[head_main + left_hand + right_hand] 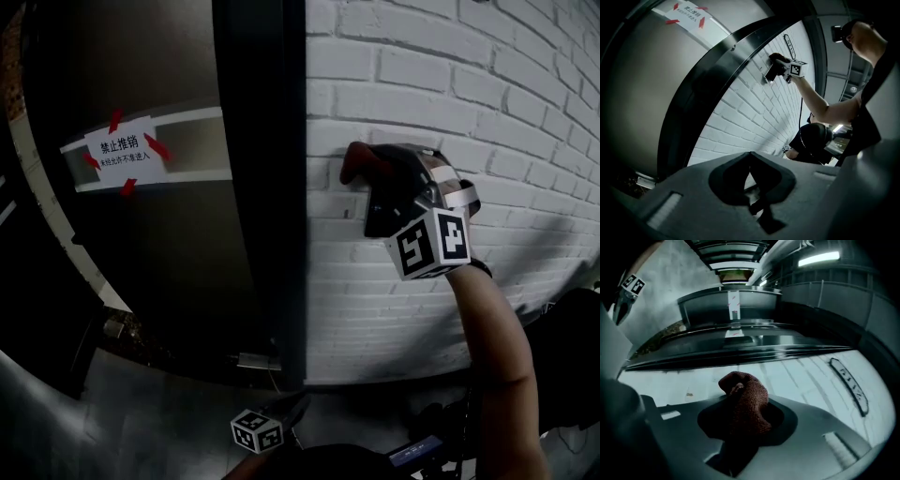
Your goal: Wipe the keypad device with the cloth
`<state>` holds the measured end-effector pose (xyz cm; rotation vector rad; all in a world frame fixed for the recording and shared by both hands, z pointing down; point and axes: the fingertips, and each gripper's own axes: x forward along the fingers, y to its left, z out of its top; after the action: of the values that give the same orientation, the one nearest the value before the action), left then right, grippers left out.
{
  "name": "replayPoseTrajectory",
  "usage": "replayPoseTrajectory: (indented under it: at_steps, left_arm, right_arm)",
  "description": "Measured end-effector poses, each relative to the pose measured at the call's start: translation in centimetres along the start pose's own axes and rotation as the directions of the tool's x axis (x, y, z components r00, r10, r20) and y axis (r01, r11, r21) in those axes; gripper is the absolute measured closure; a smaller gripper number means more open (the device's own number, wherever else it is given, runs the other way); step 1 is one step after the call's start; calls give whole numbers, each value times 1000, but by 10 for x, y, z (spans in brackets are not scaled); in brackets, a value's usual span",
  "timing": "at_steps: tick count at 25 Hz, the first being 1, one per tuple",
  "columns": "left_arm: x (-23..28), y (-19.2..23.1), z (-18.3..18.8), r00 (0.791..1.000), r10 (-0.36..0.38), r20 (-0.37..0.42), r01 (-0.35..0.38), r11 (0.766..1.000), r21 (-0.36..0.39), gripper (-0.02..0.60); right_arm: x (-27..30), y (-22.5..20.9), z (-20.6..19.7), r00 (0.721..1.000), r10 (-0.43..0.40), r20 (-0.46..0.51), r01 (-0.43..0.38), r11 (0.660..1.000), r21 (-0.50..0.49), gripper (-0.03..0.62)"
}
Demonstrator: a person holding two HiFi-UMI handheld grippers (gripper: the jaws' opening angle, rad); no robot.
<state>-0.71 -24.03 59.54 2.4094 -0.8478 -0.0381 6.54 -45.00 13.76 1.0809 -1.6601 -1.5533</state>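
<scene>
My right gripper is raised against the white brick wall, shut on a bunched reddish-brown cloth. In the right gripper view the cloth sticks out between the jaws, close to the bricks. No keypad device shows clearly; the gripper body covers that part of the wall. From the left gripper view, the right gripper is seen pressed to the wall beside the door frame. My left gripper hangs low near the floor, jaws together with nothing in them.
A dark door with a taped paper notice stands left of the wall, its black frame between them. A long narrow plate is fixed to the bricks. A small fitting sits on the wall under the gripper.
</scene>
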Motion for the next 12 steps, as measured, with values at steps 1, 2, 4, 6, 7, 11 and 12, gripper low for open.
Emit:
replayPoseTrajectory:
  at_steps: [1,2,4,6,7,11,12]
  left_arm:
    - [1,0,0,1000,0,3,0,1000,-3,577]
    - [2,-1,0,1000,0,8,0,1000,-6,577]
    - [2,-2,0,1000,2,12,-2,1000,-10,577]
    - [0,1,-1,1000,7,6,-7,1000,-9,577]
    - [-1,3,-1,1000,11,2,-11,1000,-11,577]
    - [4,0,-6,1000,8,-13,-8,1000,-15,577]
    - [6,-2,-7,1000,2,-15,-2,1000,-14,577]
  right_arm:
    - [7,9,4,999,32,-4,-32,998,-45,491]
    - [12,16,6,999,46,-15,-47,993,-104,490]
    - [13,27,5,998,39,-42,-47,975,-217,490]
    - [10,39,3,997,50,-54,-64,959,-275,490]
    - [8,46,4,996,64,-60,-80,946,-313,490]
    - [7,102,9,978,197,-72,-207,860,-466,490]
    - [5,117,8,970,233,-67,-237,848,-474,490]
